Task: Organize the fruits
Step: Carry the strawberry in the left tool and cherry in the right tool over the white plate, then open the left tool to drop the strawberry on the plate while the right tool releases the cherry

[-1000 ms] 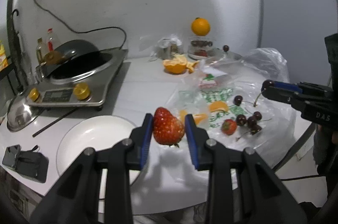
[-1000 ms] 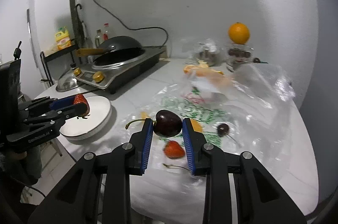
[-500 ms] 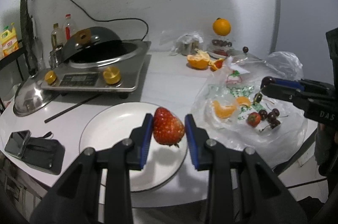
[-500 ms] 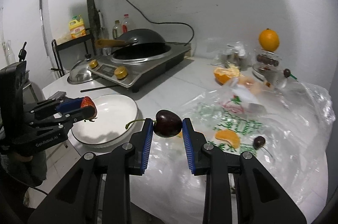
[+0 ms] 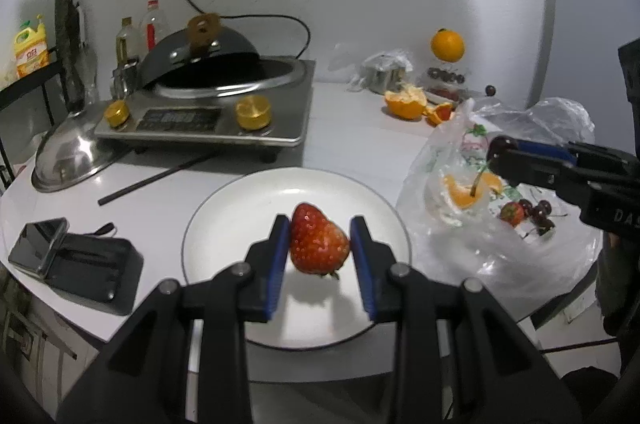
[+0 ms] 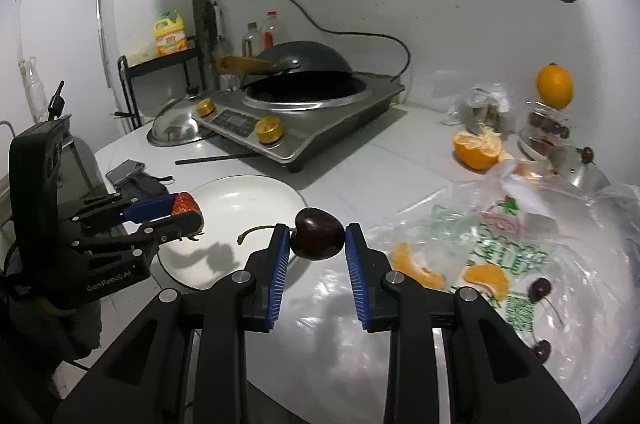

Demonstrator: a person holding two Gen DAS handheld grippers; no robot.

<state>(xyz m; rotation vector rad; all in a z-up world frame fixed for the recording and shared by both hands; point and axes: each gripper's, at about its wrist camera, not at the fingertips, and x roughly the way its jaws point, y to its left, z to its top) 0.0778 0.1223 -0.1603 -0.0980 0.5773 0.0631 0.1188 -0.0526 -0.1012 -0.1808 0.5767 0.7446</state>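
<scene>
My left gripper is shut on a red strawberry and holds it above the white plate. It also shows at the left of the right wrist view, over the plate's near edge. My right gripper is shut on a dark cherry with a green stem, just right of the plate. In the left wrist view it hangs over a clear plastic bag holding orange segments, a strawberry and cherries.
An induction cooker with a wok stands at the back left, a steel lid and a chopstick beside it. A phone on a black case lies left of the plate. A peeled orange and whole orange stand behind the bag.
Both grippers have swung left from over the bag toward the plate. The strawberry now hangs over the plate, and the cherry is close to the plate's right edge.
</scene>
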